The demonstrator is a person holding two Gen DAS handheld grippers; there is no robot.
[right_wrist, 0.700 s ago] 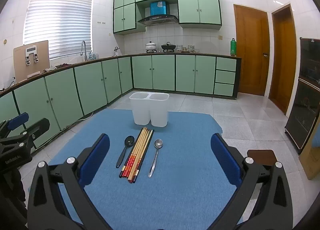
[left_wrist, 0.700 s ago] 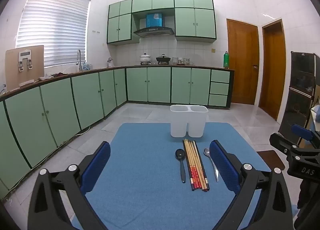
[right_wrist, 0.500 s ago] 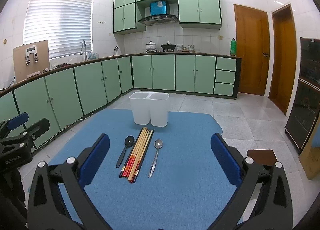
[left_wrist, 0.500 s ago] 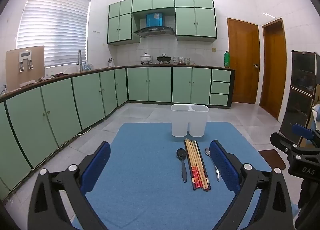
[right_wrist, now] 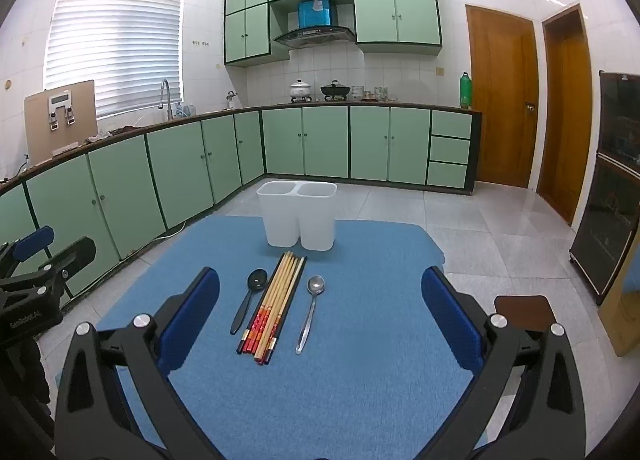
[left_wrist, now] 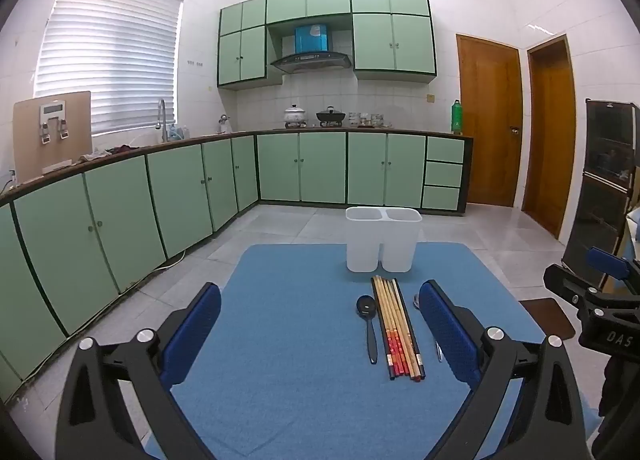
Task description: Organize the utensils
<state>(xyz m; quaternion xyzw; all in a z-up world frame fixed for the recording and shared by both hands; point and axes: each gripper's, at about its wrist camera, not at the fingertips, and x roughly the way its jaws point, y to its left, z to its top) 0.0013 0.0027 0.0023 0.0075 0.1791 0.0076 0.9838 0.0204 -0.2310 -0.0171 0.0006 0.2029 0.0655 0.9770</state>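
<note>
A white two-compartment holder (left_wrist: pixel 383 239) (right_wrist: pixel 297 215) stands at the far side of the blue mat (left_wrist: pixel 288 340) (right_wrist: pixel 360 340). In front of it lie a black spoon (left_wrist: pixel 369 324) (right_wrist: pixel 249 298), a bundle of several chopsticks (left_wrist: pixel 396 326) (right_wrist: pixel 276 300) and a metal spoon (right_wrist: pixel 311 310), partly hidden behind my left gripper's right finger (left_wrist: pixel 444 334). My left gripper (left_wrist: pixel 320 330) is open and empty, left of the utensils. My right gripper (right_wrist: pixel 320 318) is open and empty, above the mat near the metal spoon.
Green kitchen cabinets (left_wrist: pixel 160 196) run along the left and back walls. Two wooden doors (left_wrist: pixel 516 132) and a dark cabinet (left_wrist: pixel 604 188) stand at the right. Tiled floor (right_wrist: pixel 460 220) surrounds the mat. A brown stool (right_wrist: pixel 524 310) sits at the right.
The left gripper has shifted slightly left, so the utensils sit further right in its view. The right gripper has hardly moved. Both stay open.
</note>
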